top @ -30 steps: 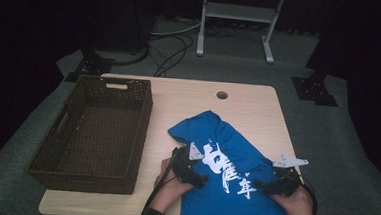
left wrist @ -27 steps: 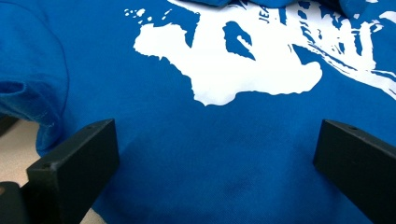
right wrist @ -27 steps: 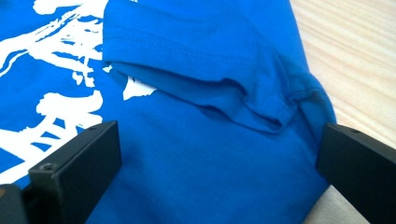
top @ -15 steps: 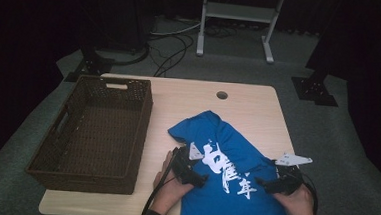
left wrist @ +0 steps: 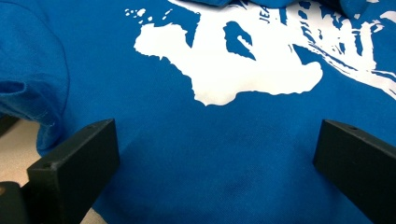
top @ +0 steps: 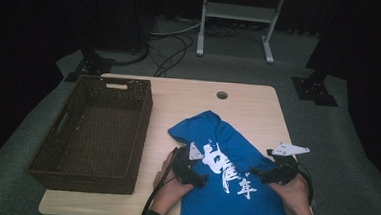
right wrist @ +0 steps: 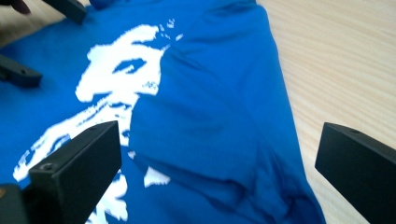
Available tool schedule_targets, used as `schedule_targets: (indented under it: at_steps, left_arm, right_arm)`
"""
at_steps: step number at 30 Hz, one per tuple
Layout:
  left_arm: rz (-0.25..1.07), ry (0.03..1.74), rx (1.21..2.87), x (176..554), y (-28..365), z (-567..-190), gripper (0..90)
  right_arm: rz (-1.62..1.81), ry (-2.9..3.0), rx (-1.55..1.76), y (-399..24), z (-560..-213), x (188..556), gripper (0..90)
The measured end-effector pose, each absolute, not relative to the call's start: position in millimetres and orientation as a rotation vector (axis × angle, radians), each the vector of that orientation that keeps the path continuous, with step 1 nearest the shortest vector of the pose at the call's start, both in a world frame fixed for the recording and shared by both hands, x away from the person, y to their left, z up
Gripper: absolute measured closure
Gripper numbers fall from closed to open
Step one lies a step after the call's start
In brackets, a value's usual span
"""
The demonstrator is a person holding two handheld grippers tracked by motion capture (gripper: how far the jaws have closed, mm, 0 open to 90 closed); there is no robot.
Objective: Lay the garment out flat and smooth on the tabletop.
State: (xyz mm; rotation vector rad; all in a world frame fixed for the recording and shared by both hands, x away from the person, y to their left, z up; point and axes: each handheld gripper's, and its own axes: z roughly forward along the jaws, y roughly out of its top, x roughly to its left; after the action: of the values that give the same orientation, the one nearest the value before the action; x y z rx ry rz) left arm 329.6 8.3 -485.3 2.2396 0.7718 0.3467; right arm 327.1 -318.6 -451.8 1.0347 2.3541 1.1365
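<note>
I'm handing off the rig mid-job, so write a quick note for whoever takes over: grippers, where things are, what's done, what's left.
Left gripper: open, jaws spread over the blue T-shirt near its left edge, nothing gripped.
Right gripper: open, over the shirt's right side, where a sleeve is folded in over the print.
The shirt lies on the table, print up, its lower part hanging off the near edge. The wicker basket stands to its left, with nothing in it.
Done: apparently one sleeve fold.
Left: probably finish folding, then perhaps put it in the basket.
</note>
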Motion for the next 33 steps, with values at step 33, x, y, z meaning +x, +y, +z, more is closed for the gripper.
schedule_targets:
  at_steps: [33]
  left_arm:
    - [0.353, 0.767, 2.238, 328.8, 8.3, -485.3, 0.8]
  right_arm:
    - [1.201, 2.435, 0.934, -275.1, -445.5, 362.8, 5.7]
